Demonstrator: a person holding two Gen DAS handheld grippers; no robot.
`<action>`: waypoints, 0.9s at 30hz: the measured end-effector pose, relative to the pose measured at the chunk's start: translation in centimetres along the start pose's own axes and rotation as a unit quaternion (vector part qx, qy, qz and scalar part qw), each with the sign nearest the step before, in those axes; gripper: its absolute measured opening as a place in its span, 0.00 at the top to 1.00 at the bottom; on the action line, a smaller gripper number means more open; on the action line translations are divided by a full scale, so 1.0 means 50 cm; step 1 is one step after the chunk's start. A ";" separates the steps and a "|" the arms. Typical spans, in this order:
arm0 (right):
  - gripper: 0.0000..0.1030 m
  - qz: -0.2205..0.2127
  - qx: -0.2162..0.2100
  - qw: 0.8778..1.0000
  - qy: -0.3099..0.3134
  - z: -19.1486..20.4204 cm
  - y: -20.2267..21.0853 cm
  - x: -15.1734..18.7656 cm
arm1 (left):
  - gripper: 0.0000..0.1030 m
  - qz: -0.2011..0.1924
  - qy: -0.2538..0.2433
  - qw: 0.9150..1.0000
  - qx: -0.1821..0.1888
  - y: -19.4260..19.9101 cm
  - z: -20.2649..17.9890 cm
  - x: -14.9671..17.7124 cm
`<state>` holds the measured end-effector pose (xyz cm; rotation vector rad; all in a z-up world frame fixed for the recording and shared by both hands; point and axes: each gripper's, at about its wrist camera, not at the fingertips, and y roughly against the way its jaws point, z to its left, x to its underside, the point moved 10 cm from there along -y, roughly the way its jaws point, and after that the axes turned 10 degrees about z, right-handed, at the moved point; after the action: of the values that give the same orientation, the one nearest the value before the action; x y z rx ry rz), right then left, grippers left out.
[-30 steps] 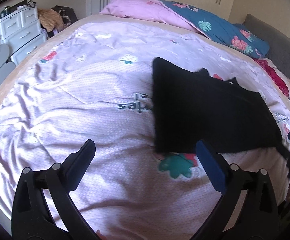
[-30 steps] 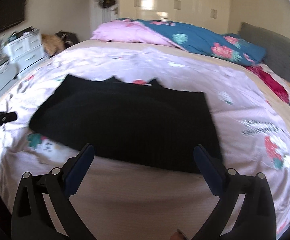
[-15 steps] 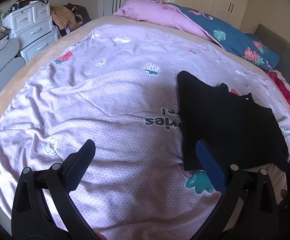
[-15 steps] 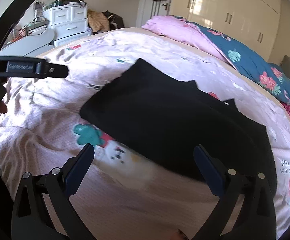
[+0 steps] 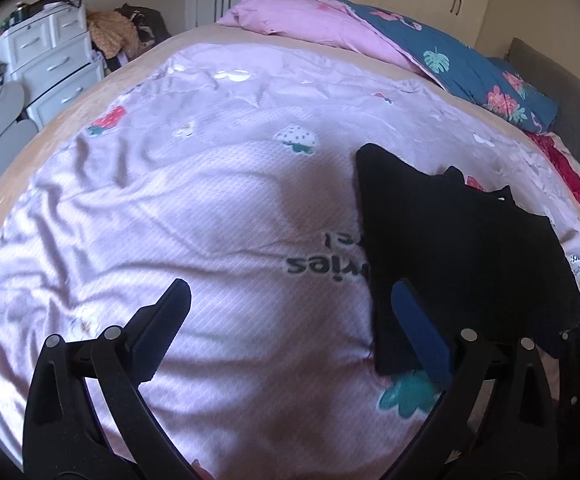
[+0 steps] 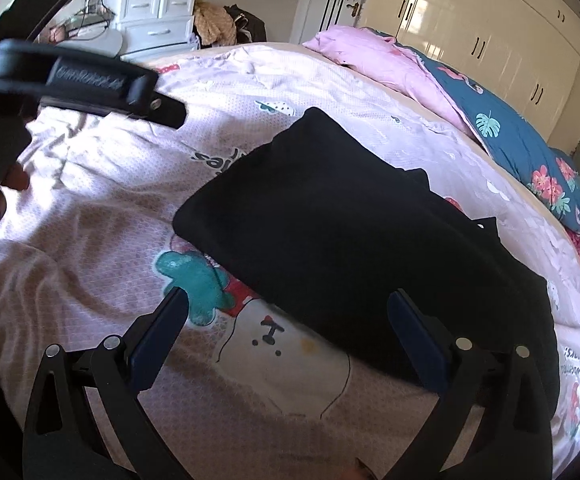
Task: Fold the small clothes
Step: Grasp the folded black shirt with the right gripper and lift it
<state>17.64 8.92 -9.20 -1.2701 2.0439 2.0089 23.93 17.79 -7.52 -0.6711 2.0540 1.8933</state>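
While the black garment (image 6: 370, 248) lies flat on the pink bedspread (image 5: 170, 208), I hold both grippers above the bed with nothing in them. My left gripper (image 5: 290, 320) has its jaws wide apart, just left of the garment's edge. My right gripper (image 6: 288, 328) is spread too, over its near edge.

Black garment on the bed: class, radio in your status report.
Left gripper and right gripper open, empty. Black garment flat on bedspread. Nothing in the way.
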 end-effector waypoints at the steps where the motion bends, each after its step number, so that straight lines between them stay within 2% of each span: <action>1: 0.04 0.001 0.000 1.000 0.000 0.000 -0.005 -0.001 | 0.09 0.001 -0.003 1.000 0.002 -0.006 -0.007 -0.006; 12: 0.04 0.016 0.013 1.000 0.015 0.015 -0.052 -0.014 | 0.09 0.015 -0.026 0.999 0.010 -0.070 -0.057 -0.066; 27: 0.04 0.028 0.023 0.999 0.031 0.018 -0.101 -0.058 | 0.09 0.023 -0.029 0.999 0.013 -0.118 -0.067 -0.124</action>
<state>21.83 11.95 -12.04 -1.2959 2.1645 1.9566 32.62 15.18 -9.18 -0.5594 2.0712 1.8848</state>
